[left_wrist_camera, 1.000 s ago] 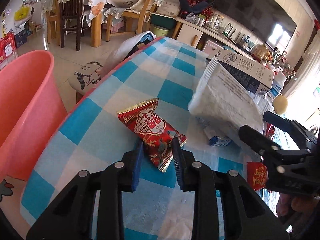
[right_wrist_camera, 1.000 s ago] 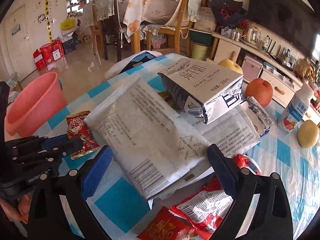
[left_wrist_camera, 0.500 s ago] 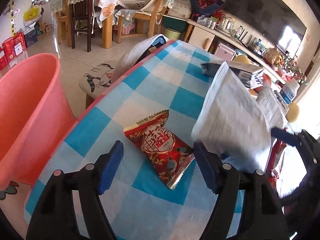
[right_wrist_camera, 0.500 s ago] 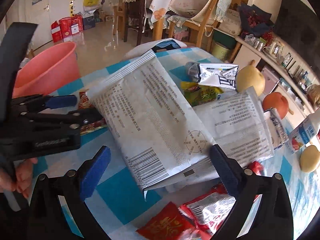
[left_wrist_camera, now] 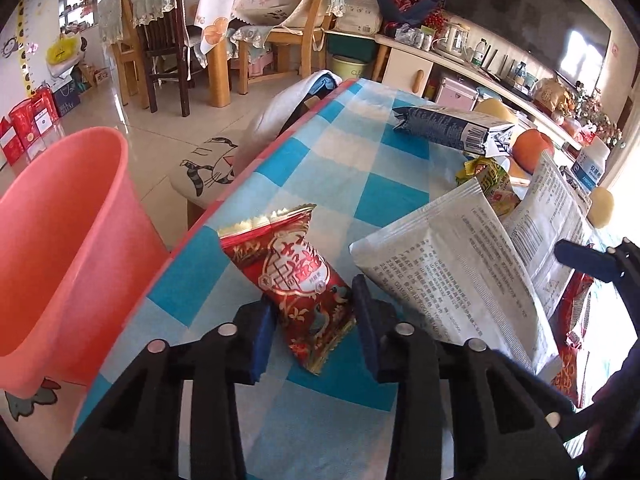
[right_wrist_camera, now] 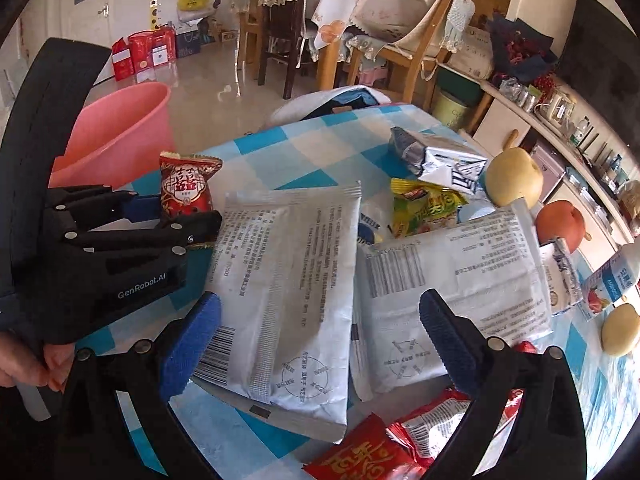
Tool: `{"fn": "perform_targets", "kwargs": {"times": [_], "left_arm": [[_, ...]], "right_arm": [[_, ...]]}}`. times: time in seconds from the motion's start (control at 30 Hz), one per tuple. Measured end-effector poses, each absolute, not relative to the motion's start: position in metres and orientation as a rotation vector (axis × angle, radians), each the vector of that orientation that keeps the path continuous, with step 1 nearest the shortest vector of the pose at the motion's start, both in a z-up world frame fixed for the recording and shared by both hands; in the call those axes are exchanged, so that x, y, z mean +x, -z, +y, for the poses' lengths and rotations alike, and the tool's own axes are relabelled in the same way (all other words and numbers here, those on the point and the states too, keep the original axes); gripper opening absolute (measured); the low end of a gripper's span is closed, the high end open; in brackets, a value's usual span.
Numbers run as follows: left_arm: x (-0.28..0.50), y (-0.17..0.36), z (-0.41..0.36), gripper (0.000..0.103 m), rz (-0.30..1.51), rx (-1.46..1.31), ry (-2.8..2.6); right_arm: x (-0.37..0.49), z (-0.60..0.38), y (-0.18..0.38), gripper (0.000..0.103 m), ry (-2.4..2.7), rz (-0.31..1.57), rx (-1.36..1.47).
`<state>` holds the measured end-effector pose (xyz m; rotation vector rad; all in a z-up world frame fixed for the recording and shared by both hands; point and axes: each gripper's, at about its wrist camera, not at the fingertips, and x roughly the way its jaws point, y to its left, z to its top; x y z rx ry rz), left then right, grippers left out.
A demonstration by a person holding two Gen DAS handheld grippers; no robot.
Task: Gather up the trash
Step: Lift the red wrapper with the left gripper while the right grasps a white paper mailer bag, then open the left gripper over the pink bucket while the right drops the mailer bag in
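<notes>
Near the left edge of the desk (left_wrist_camera: pixel 348 152), just beside the pink bucket (left_wrist_camera: pixel 60 240) that stands on the floor below, the red snack wrapper (left_wrist_camera: pixel 298 276) lies flat on the blue-checked cloth. Half a second ago the left gripper (left_wrist_camera: pixel 312 320) had its fingers spread wide on either side of the wrapper; now they are closing in on its near half, the blue pads almost at its edges. From the left wrist view I cannot tell that they press on it yet, so I read this as a grasp about to complete rather than one made. For the task that is the useful part — once the pinch holds, the wrapper only has to travel a short way left to the bucket.

The wrapper's long axis runs diagonally, from its crimped end pointing away toward the far left to its other end lying between the fingers, so the fingers close across its width.

The right gripper (right_wrist_camera: pixel 320 336) hovers with its fingers wide apart over the white pouch (right_wrist_camera: pixel 288 292), which overlaps a second white pouch (right_wrist_camera: pixel 452 276) — neither is held. A crushed milk carton (right_wrist_camera: pixel 436 156), a yellow-green packet (right_wrist_camera: pixel 424 206) and more red wrappers (right_wrist_camera: pixel 400 440) remain to collect.
</notes>
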<state>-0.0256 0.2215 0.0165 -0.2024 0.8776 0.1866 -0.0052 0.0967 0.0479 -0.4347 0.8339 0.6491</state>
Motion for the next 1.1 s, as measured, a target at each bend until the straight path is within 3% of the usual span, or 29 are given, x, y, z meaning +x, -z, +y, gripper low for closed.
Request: {"fn": "perform_targets", "kwargs": {"times": [0.47, 0.53, 0.6, 0.7, 1.1], "left_arm": [[-0.037, -0.029, 0.248, 0.036, 0.818, -0.315, -0.212], [-0.038, -0.031, 0.249, 0.036, 0.804, -0.322, -0.209], [-0.040, -0.034, 0.250, 0.036, 0.789, -0.328, -0.201], [-0.043, -0.038, 0.251, 0.036, 0.766, -0.343, -0.186], [-0.072, -0.066, 0.267, 0.036, 0.597, -0.391, -0.217]], "right_arm": [[-0.030, 0.115, -0.021, 0.098, -0.582, 0.811, -0.478], [-0.033, 0.116, -0.018, 0.097, -0.552, 0.792, -0.500], [-0.033, 0.114, -0.019, 0.084, -0.556, 0.795, -0.475], [-0.030, 0.109, -0.020, 0.079, -0.529, 0.805, -0.438], [-0.039, 0.106, -0.070, 0.076, -0.510, 0.748, -0.293]]}}
